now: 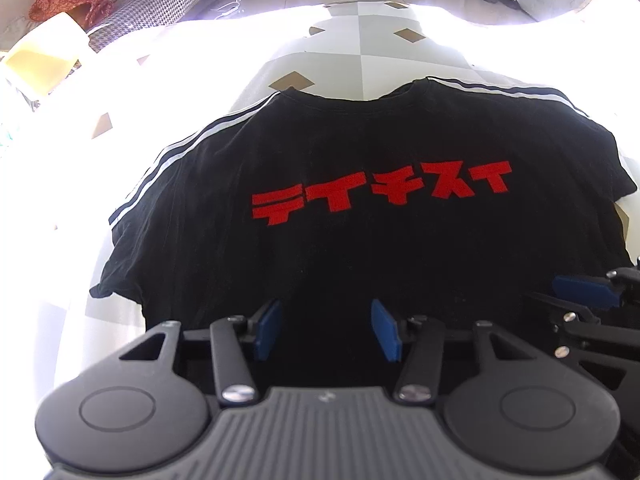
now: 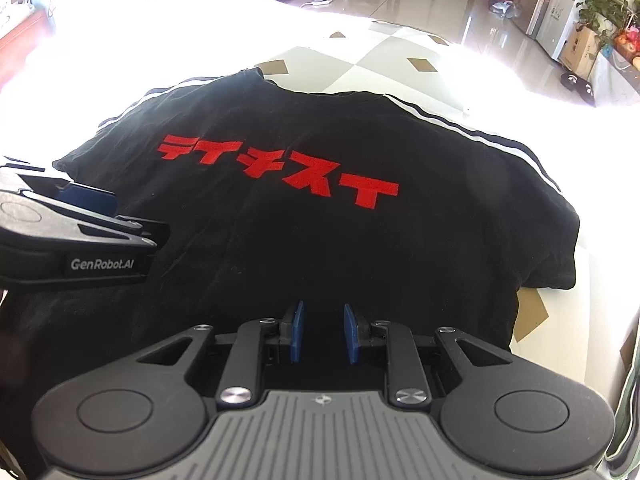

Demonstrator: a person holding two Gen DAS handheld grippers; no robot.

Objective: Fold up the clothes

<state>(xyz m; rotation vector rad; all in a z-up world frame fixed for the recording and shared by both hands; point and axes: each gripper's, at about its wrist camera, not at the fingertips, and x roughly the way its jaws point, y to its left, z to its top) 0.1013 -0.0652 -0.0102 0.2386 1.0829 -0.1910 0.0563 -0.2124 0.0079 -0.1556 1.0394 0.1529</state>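
L gripper (image 1: 326, 330) fingers apart, black tee (image 1: 360, 240) under and ahead of them. R gripper (image 2: 322, 332) fingers narrowly apart over tee; can't tell if pinching cloth.

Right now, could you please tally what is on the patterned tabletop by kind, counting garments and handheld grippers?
Black T-shirt with red lettering: 1
Handheld two-finger grippers with blue pads: 2 (left gripper, right gripper)
Total: 3
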